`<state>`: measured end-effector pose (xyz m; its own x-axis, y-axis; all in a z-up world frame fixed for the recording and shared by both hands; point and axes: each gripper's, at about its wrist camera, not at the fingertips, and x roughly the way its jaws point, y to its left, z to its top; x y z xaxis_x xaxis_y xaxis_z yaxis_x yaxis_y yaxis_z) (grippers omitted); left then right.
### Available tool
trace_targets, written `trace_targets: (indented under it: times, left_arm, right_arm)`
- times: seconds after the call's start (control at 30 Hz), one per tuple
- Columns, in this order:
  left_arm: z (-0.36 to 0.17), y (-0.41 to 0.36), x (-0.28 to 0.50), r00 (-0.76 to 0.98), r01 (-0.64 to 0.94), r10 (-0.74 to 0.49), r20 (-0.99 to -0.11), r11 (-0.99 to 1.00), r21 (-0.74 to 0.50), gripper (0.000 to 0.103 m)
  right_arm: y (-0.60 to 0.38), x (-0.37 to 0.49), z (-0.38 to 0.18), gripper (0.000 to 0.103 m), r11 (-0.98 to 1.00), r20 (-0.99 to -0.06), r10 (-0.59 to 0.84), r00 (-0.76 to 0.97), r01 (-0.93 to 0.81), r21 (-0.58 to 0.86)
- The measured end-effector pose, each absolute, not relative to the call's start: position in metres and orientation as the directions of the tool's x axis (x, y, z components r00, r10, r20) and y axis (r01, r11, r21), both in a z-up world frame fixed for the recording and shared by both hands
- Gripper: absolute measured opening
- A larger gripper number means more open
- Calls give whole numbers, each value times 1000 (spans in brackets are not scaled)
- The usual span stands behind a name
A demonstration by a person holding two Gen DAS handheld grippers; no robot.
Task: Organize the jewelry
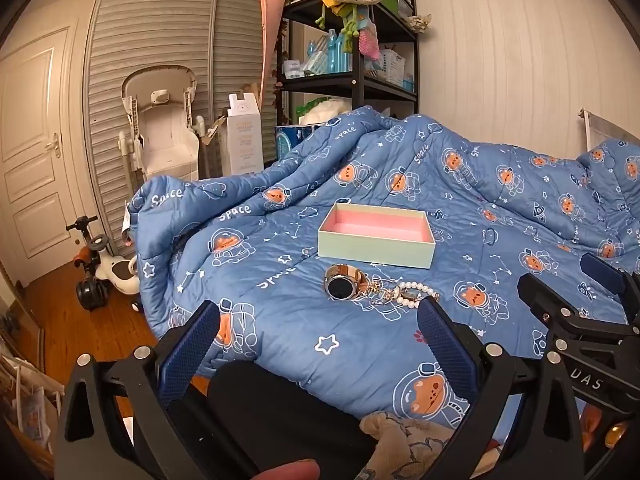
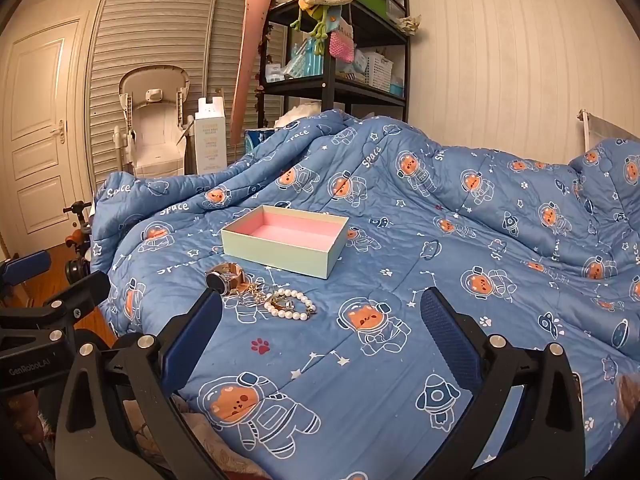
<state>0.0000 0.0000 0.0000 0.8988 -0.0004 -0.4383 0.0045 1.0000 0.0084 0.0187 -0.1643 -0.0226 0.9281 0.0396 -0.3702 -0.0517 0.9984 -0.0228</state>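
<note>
**A:** ok so what's the setup, where's the jewelry?

**B:** All on the blue space-bear quilt (image 1: pixel 360 340). There's a pale green box (image 1: pixel 376 248) with a pink lining, lid off, nothing visible inside. Just at its 6 o'clock sits a little heap: a rose-gold watch (image 1: pixel 342 284) on the 9 o'clock side, a tangled gold chain (image 1: pixel 378 290) in the middle, and a pearl bracelet (image 1: pixel 414 296) on the 3 o'clock side. The pieces touch each other but sit apart from the box.

**A:** and the grippers?

**B:** Left gripper (image 1: pixel 318 340) has its fingers spread wide, nothing between them, hovering short of the heap. Right gripper (image 2: pixel 322 332) same deal, spread wide and holding nothing; in its view the heap is up around 11 o'clock, by its left fingertip.

**A:** background?

**B:** A black shelf (image 1: pixel 360 80) at 12 o'clock, behind the bed.
</note>
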Motion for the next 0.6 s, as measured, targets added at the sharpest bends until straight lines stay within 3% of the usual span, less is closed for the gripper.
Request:
trace_targets:
  times: [0.6]
  left_arm:
    - [0,0,0,897,5,-1,-442,1000,7,97]
  right_arm:
    - [-164,19,-24,98,998,-371,40,928,-52,-23]
